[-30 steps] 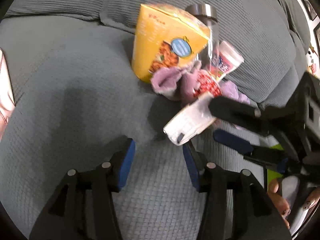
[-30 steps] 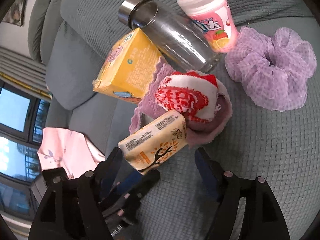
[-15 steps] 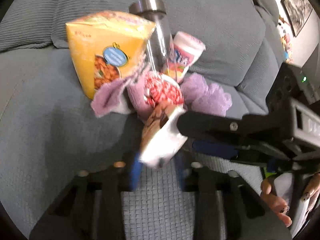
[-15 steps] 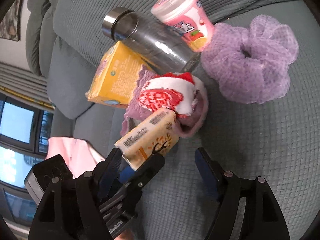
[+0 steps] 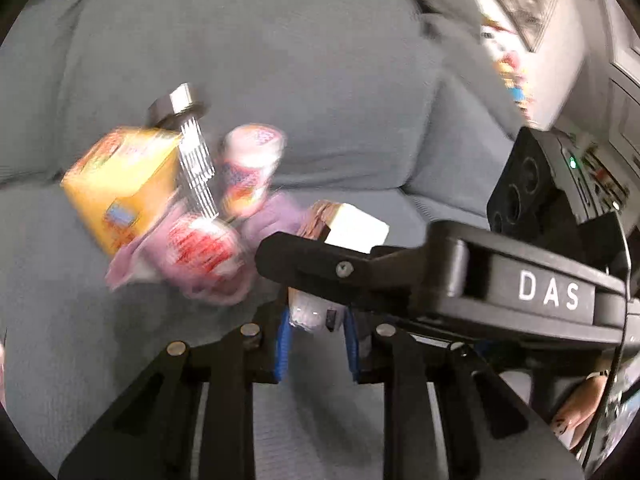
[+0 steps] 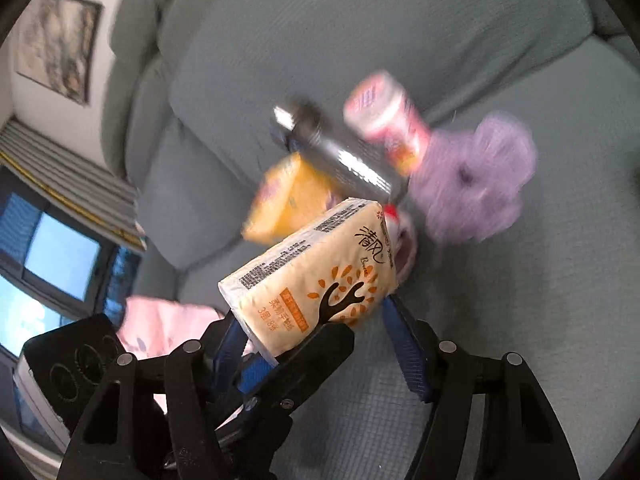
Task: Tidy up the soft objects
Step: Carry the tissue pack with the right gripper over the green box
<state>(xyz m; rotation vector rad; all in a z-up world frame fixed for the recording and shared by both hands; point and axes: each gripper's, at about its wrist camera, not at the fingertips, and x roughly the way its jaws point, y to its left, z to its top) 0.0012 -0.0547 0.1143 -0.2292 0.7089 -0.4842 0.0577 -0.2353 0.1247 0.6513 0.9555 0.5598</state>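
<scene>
Tissue pack (image 6: pixel 316 276): one soft, plastic-wrapped rectangular block, cream with an orange tree print and a barcode panel on its long side. It was lifted off the sofa seat (image 6: pixel 500 320), tilted, near end low. In the left wrist view only its white end (image 5: pixel 356 232) and clear crimped seam showed.

Left hand-held gripper (image 5: pixel 316 340): narrow, jaws closing, blue pads pressed on the pack's near end. It pointed down toward the seat at a slant. In the right wrist view it came in from lower left, one black finger (image 6: pixel 320 344) lying under the pack.

Right hand-held gripper (image 6: pixel 320 344): jaws wide but closing, one either side of the pack; whether its pads touched the pack, cannot tell. In the left wrist view its black body crossed from the right, one finger (image 5: pixel 312 256) over the pack. A hand (image 5: pixel 576 412) showed at the lower right edge.

Beyond the pack, one heap against the sofa backrest, all motion-blurred:
- one yellow carton box (image 6: pixel 288 200), rigid
- one clear bottle (image 6: pixel 344 156) with metal cap, lying aslant
- one pink-and-white round tub (image 6: pixel 384 120)
- one red-and-white knit piece (image 5: pixel 200 248) on purple cloth
- one purple gauzy scrunchie (image 6: pixel 476 184), right of the heap

One pink cloth (image 6: pixel 168 320) lay far left on the seat. Sofa: grey, fine waffle weave.
</scene>
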